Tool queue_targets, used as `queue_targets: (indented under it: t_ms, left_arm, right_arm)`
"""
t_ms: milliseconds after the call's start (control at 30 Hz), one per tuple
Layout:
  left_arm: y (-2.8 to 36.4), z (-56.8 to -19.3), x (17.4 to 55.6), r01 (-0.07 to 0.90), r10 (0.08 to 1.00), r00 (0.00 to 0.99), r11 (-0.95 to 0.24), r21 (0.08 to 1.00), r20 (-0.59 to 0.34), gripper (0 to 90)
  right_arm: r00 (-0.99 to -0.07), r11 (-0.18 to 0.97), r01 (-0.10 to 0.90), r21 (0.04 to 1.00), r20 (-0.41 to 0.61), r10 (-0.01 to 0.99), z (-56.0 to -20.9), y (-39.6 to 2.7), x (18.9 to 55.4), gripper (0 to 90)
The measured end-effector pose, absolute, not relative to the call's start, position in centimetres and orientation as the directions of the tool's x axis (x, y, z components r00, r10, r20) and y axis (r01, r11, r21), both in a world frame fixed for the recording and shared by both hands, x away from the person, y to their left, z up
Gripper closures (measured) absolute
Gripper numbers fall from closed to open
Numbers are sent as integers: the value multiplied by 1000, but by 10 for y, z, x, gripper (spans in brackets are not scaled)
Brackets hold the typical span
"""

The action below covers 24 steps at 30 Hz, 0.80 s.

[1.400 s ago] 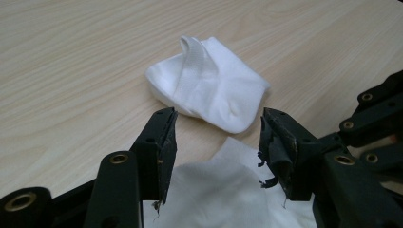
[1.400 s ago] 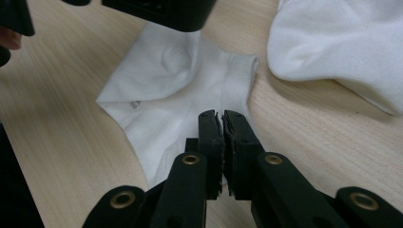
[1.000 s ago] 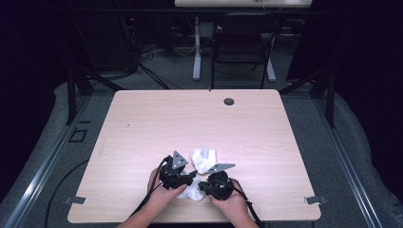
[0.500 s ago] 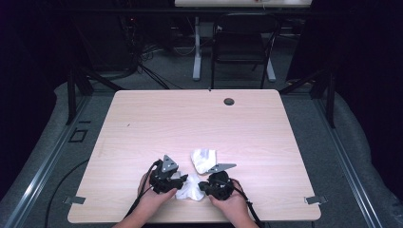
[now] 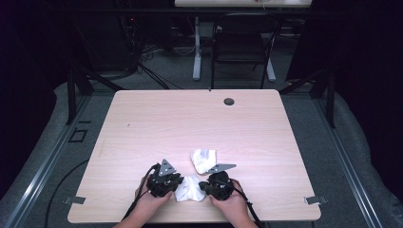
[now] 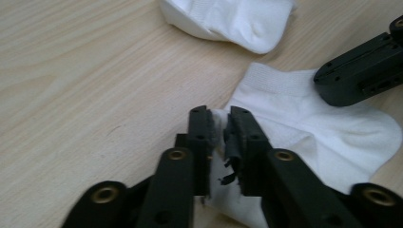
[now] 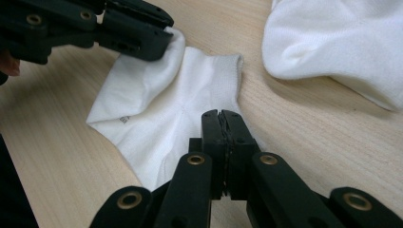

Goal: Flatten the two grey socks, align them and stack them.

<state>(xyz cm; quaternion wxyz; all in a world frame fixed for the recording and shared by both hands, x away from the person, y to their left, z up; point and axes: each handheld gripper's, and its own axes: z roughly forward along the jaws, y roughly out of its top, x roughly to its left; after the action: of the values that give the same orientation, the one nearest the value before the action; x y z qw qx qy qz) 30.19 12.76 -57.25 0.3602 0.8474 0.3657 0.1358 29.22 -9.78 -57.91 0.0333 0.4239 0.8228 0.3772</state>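
Leftward now, left gripper (image 5: 177,183) pinches sock (image 5: 188,189), its edge hidden between jaws.

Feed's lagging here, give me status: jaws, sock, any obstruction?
Left gripper shut on near sock. Right gripper shut on its other edge. Second sock lies apart, beyond. Table otherwise bare.

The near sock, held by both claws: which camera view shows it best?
The right gripper view: the near sock lies spread, cuff visible. The left gripper view shows it partly behind the left claw; the high view shows it small.
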Motion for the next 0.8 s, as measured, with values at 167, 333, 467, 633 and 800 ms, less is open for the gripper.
queue_targets:
  t_ms: [167,333,467,633,800]
  left_arm:
    - [132,-569,302,509,705,708,-472,720,-38,882]
    - [139,-556,302,489,687,726,-466,738,-47,885]
    - [150,-547,298,481,676,736,-468,742,-51,886]
    - [170,-549,294,499,684,727,-472,727,-56,886]
    - [187,-553,292,522,691,720,-477,707,-66,885]
  right_arm:
    - [-636,356,672,650,259,727,-579,-97,292,900]
    - [-626,348,677,649,258,736,-579,-97,291,900]
    - [-616,342,680,648,252,747,-578,-96,290,900]
    - [-595,330,688,646,242,767,-577,-98,289,900]
    - [-569,322,707,630,237,787,-575,-100,287,900]
